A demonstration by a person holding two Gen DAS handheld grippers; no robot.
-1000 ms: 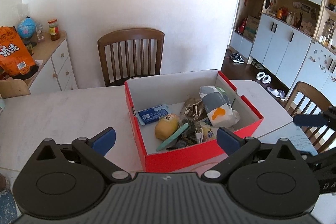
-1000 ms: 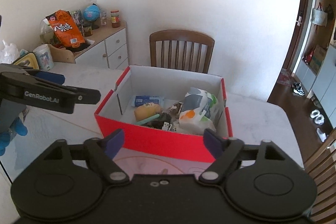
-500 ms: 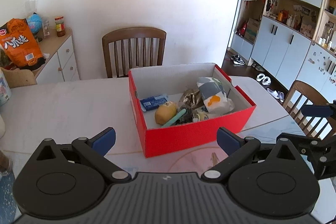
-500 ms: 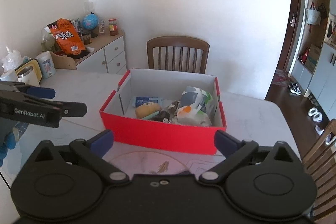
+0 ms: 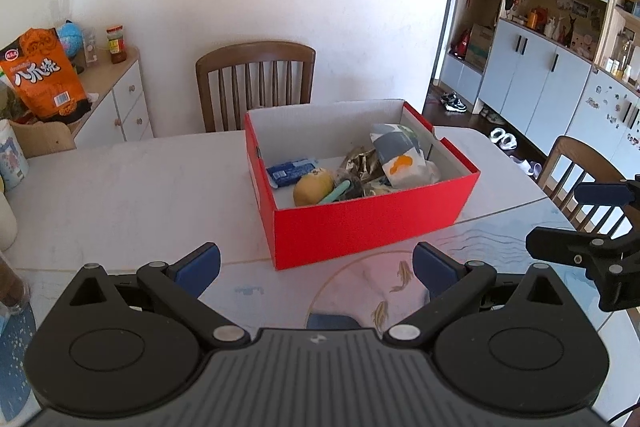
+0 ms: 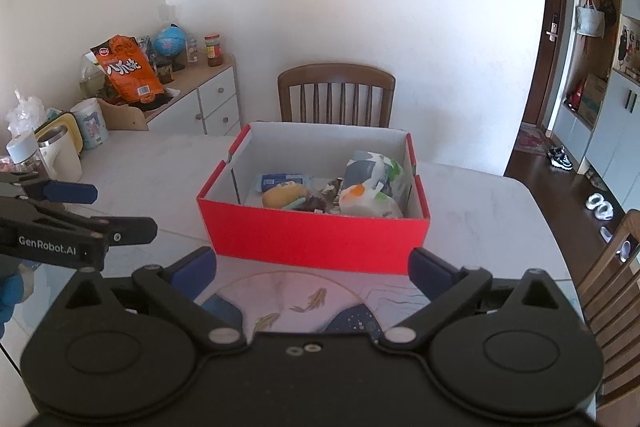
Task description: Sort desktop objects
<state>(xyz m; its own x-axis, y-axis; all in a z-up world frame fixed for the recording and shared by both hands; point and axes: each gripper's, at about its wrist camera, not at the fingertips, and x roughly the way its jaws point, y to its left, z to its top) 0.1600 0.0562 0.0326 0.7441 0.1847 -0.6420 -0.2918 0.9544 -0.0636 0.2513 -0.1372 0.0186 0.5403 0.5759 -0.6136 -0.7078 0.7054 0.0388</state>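
One red box (image 5: 372,223) sits on the white table (image 5: 120,195), holding a blue packet (image 5: 292,171), a yellow-brown bun (image 5: 313,187), a teal stick (image 5: 335,193), crumpled foil (image 5: 362,161) and a white bag with an orange spot (image 5: 402,159). Both claws hang just short of its near wall, apart from it: the left gripper (image 5: 316,263) and the right gripper (image 6: 312,263) each stand wide open with nothing between the blue pads. Beyond the box is a wooden chair (image 6: 337,95), and to the left a white cabinet (image 6: 208,103) bears an orange snack bag (image 6: 128,69).

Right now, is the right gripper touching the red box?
Apart. The right wrist view shows the right gripper open and empty, with bare tabletop between its blue fingertips and the red box near wall.
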